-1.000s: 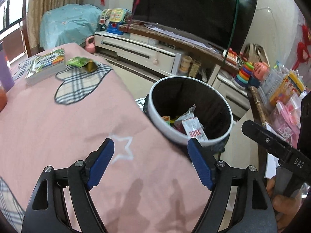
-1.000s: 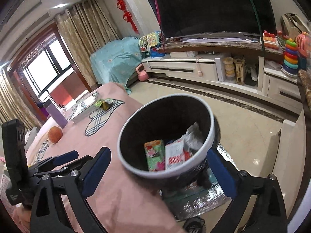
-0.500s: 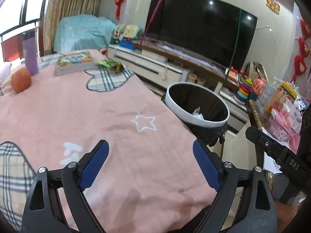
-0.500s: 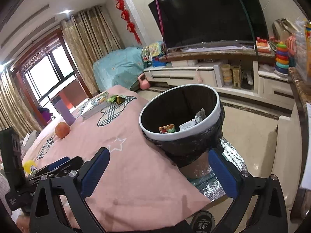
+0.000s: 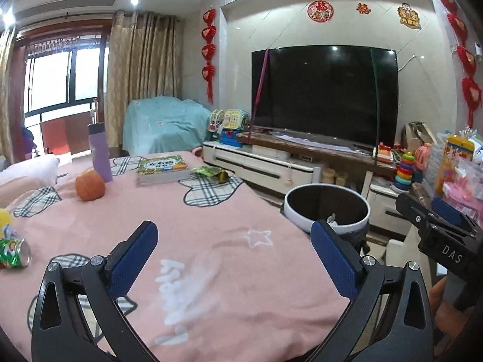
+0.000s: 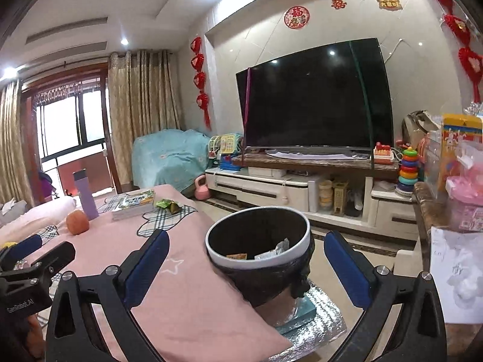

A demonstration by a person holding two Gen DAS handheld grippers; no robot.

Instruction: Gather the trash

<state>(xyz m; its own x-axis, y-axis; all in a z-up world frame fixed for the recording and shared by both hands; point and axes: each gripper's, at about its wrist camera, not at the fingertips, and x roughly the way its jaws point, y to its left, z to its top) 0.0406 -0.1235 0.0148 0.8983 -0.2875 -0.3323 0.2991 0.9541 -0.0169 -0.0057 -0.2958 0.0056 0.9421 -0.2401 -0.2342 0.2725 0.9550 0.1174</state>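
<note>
my left gripper (image 5: 232, 259) is spreading its jaws over the pink cover (image 5: 211, 211) with nothing between them. my right gripper (image 6: 246, 267) is released too, empty. the bin (image 6: 258, 250) sits beside the bed corner, wrappers inside; a green wrapper (image 5: 211, 172) lies near the book (image 5: 163, 167).

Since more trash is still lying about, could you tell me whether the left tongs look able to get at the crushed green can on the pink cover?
Probably yes. The left tongs are empty, with jaws opening wide, and the crushed green can lies in the open on the pink cover, off to their left. Nothing stands between them; they would need to swing left.
</note>
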